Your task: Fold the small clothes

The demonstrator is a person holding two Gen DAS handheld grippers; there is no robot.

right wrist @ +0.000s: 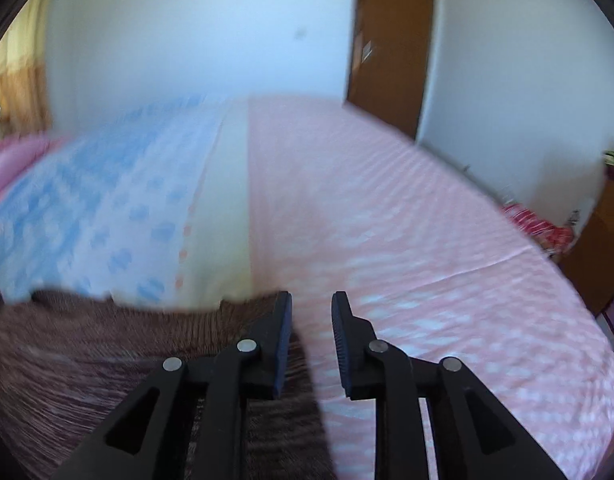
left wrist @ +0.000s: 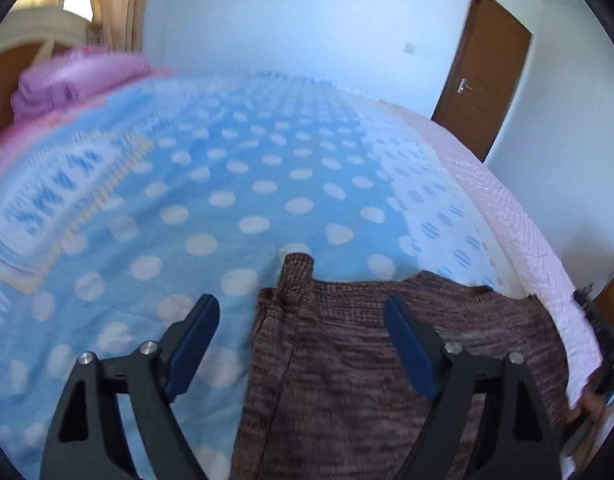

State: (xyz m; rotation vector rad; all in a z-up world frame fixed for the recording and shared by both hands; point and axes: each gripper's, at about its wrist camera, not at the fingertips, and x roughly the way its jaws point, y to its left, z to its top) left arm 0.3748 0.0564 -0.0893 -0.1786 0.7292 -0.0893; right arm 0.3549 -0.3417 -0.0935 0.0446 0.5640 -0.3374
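Observation:
A brown knitted garment (left wrist: 367, 376) lies flat on the bed, with a narrow strip of it sticking out toward the blue dotted blanket (left wrist: 235, 184). My left gripper (left wrist: 301, 312) is wide open and empty, hovering over the garment's left edge. In the right wrist view the same garment (right wrist: 87, 352) fills the lower left. My right gripper (right wrist: 311, 308) is open with a narrow gap and empty, above the garment's right edge, where it meets the pink sheet (right wrist: 407, 220).
A pink pillow (left wrist: 79, 76) lies at the head of the bed. A brown door (left wrist: 487, 80) stands behind the bed in a white wall. A wooden cabinet (right wrist: 603, 240) and red cloth (right wrist: 535, 224) are beside the bed on the right.

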